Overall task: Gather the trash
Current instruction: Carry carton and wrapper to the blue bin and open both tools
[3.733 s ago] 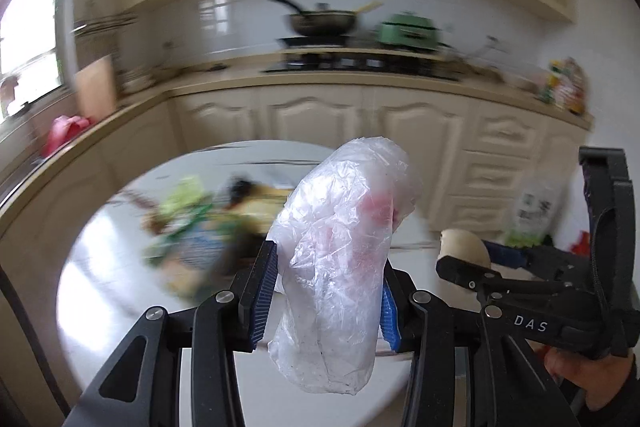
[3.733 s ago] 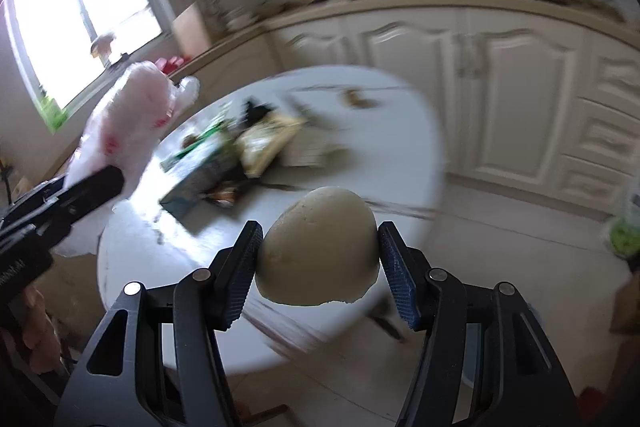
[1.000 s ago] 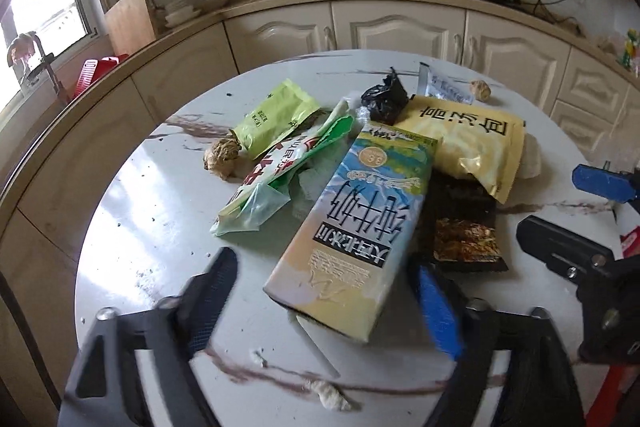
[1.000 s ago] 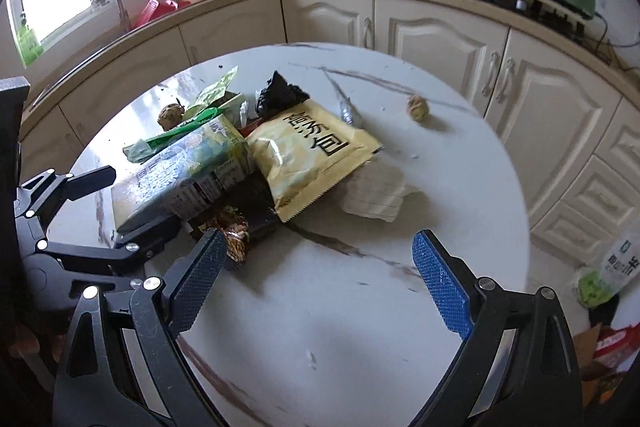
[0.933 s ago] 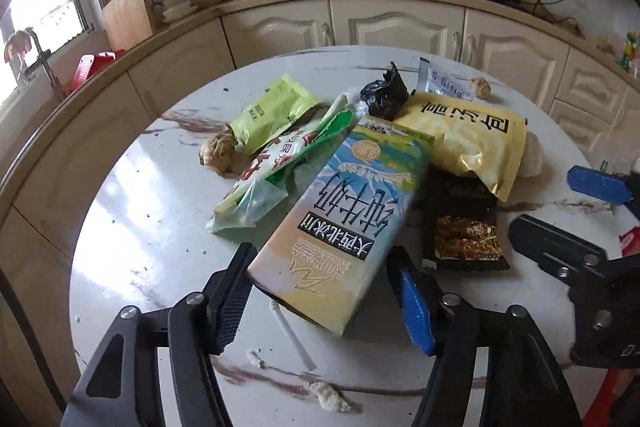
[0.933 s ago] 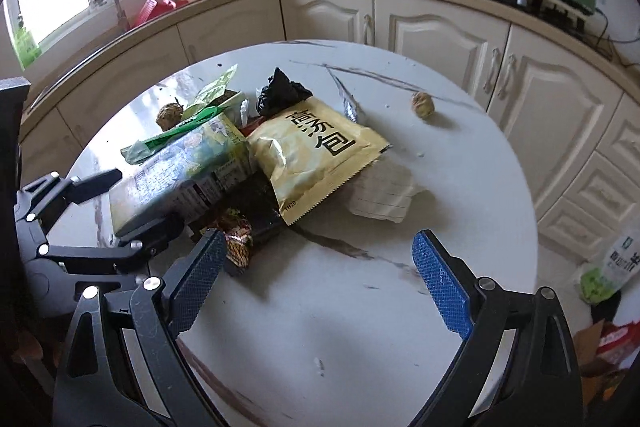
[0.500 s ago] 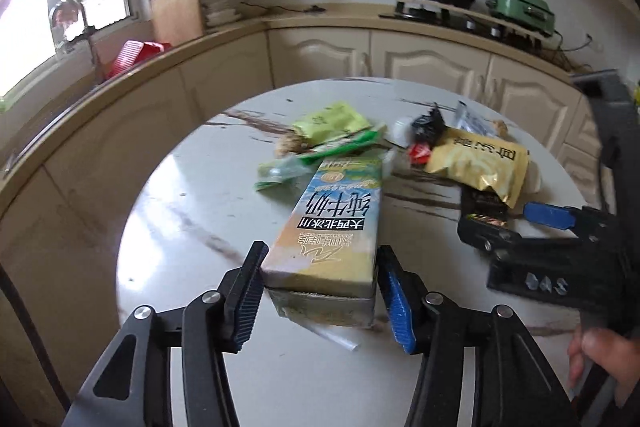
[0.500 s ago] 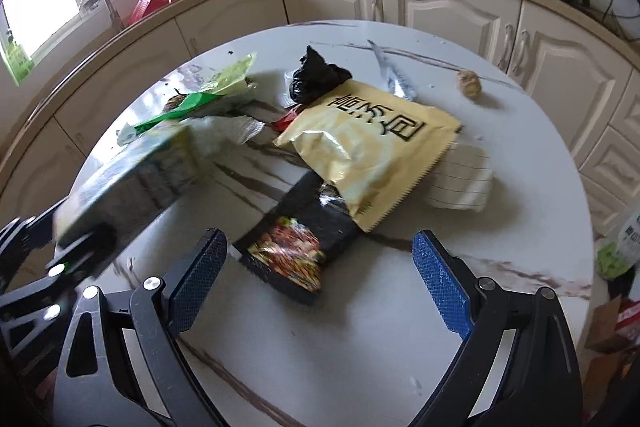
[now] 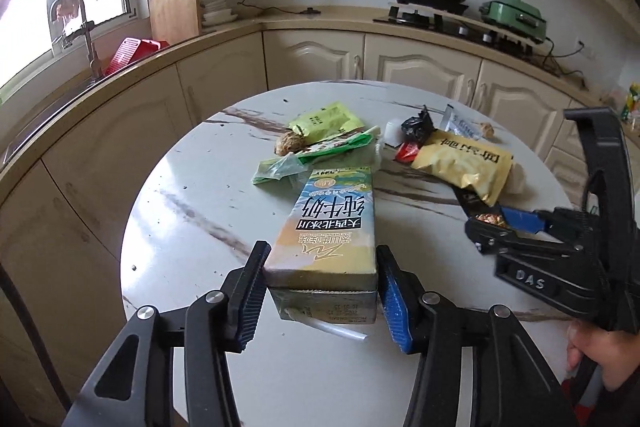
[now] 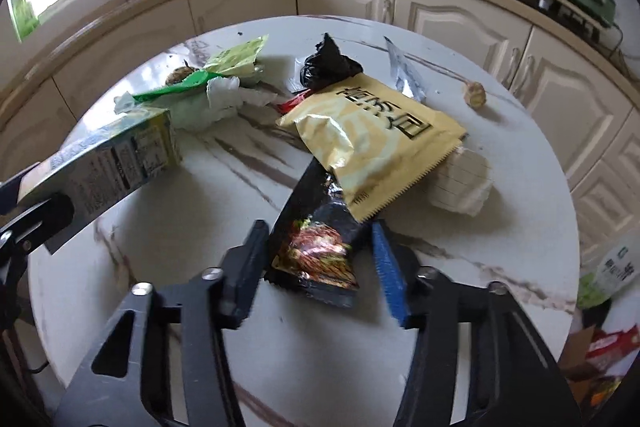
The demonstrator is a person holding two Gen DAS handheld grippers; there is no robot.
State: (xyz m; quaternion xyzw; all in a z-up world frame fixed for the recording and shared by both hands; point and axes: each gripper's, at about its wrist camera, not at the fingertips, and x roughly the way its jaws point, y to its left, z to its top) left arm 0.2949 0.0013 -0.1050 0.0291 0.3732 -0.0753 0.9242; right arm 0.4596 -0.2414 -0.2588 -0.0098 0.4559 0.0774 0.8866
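Black snack packet (image 10: 316, 239) near the table's (image 10: 500, 259) front edge, half under the yellow bag (image 10: 380, 143): slide out flat between the unclenched right gripper (image 10: 318, 269), keeping the left gripper (image 9: 322, 301) clamped on the lifted milk carton (image 9: 332, 223).

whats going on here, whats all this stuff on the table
A person with a handheld gripper in each hand is clearing trash off a round marble table. The left gripper is shut on a milk carton, held just above the tabletop. The right gripper straddles a black snack wrapper that lies partly under a yellow bag, jaws not yet clamped. Green wrappers and a black plastic bag still lie on the table.
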